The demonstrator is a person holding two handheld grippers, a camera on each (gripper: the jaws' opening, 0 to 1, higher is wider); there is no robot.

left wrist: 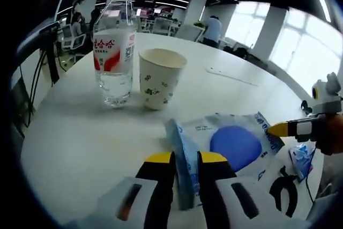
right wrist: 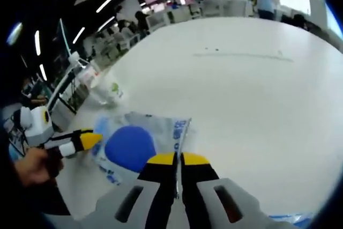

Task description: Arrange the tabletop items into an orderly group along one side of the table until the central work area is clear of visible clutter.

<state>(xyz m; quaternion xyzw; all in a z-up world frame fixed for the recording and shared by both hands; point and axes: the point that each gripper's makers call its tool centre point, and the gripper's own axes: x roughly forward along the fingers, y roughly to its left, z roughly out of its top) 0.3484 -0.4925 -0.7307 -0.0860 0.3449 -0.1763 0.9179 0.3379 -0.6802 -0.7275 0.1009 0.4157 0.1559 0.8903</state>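
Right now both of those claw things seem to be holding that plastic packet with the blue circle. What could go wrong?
Both the left gripper and the right gripper pinch edges of the thin packet, so pulling apart might tear it or slip it loose. The open paper cup and water bottle stand close beside each other just beyond; a careless swing could likely tip the light cup over.

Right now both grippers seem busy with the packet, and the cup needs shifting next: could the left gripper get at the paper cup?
Probably not yet: the left gripper is shut on the blue-and-white packet. The table between it and the paper cup lies bare.
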